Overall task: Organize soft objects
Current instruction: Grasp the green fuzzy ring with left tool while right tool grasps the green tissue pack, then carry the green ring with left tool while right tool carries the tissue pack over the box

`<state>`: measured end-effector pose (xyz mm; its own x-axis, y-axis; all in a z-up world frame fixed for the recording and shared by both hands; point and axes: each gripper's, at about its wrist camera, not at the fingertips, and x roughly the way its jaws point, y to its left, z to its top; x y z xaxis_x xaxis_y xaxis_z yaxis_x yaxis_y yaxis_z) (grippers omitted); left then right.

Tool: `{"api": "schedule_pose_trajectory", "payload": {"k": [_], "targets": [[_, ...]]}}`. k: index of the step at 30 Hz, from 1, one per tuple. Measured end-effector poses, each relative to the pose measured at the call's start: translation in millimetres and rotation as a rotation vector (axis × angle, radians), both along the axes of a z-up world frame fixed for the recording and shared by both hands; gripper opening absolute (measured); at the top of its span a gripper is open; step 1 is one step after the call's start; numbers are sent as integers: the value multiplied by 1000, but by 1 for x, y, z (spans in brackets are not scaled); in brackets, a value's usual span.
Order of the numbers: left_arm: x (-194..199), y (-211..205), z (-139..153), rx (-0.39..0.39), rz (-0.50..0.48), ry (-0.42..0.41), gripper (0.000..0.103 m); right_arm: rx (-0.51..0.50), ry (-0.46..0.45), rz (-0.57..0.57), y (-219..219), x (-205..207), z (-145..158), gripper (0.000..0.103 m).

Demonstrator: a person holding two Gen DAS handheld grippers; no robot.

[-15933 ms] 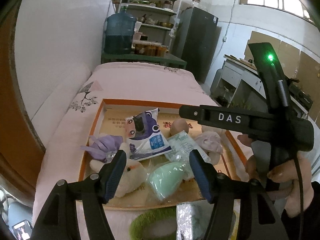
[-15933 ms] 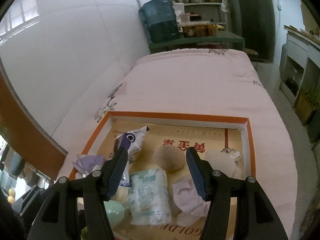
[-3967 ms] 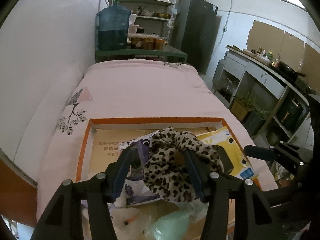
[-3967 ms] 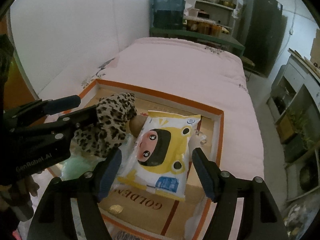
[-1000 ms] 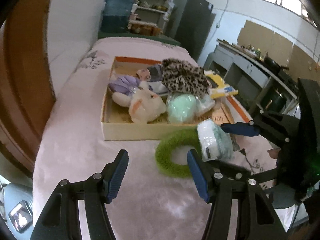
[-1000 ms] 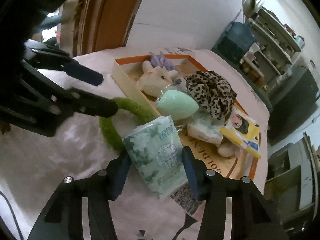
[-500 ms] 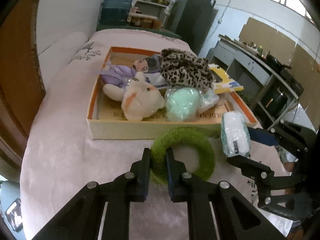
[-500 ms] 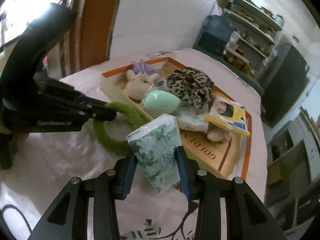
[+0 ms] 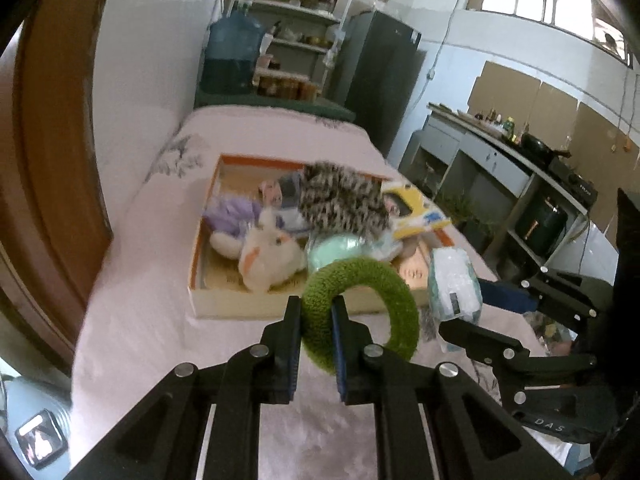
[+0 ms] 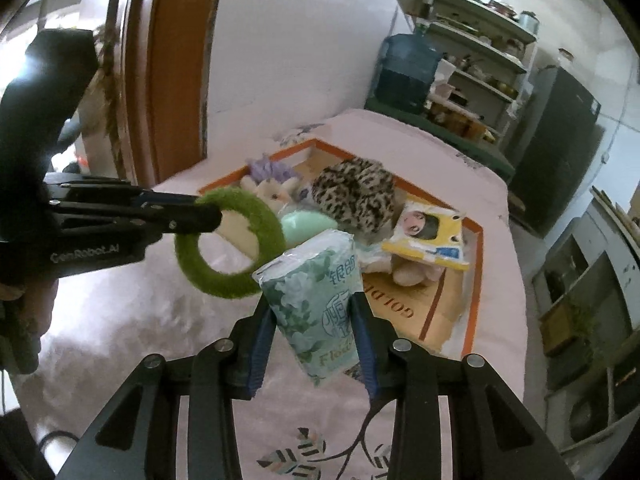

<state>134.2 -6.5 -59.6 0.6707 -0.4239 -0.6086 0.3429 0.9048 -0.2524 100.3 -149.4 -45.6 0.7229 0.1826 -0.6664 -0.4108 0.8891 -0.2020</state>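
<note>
Clearly clamped: left gripper (image 9: pixel 315 320) on green ring (image 9: pixel 360 308), right gripper (image 10: pixel 314 320) on tissue pack (image 10: pixel 316 296), both above bed (image 9: pixel 168 340) before box (image 9: pixel 240 304); box contents blurred, partly hidden.

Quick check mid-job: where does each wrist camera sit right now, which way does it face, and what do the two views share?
Left wrist: behind the left claw, facing along the bed to the box; its fingers pinch the green ring; the right claw enters from the right.
Right wrist: behind the right claw, shut on the tissue pack, facing the box; the left claw and a hand show.
Shared: ring, pack, box, leopard plush.
</note>
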Motion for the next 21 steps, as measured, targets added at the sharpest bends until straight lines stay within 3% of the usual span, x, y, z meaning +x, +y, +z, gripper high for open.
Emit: {"api": "schedule_pose_trajectory", "payload": {"k": [13, 21], "targets": [[8, -1, 57, -30, 39, -140, 14, 6, -71, -47, -16, 7, 41, 38], [25, -10, 77, -37, 57, -181, 14, 7, -91, -77, -25, 25, 61, 38]]}}
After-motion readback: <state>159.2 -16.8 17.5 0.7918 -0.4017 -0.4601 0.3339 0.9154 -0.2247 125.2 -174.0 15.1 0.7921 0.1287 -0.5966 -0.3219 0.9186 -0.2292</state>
